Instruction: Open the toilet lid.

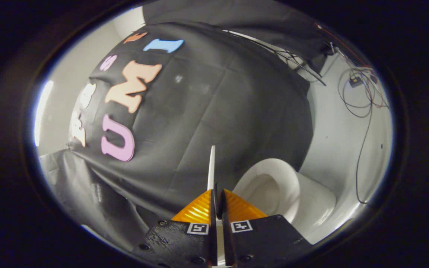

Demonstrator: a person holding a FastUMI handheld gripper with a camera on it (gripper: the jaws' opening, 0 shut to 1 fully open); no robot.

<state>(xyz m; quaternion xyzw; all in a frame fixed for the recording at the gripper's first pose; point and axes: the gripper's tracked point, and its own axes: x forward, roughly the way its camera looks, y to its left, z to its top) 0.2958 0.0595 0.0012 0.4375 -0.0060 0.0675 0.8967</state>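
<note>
Gripper view: jaws pinching edge-on lid (211, 167)

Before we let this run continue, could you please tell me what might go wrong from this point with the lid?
1. The gripper is shut on the thin edge of the toilet lid, which is seen edge-on. With so little of it between the fingers, it may slip out and drop back onto the toilet seat.
2. The black cloth wall hangs right behind the raised lid; pushing further could press the lid into it.
</note>
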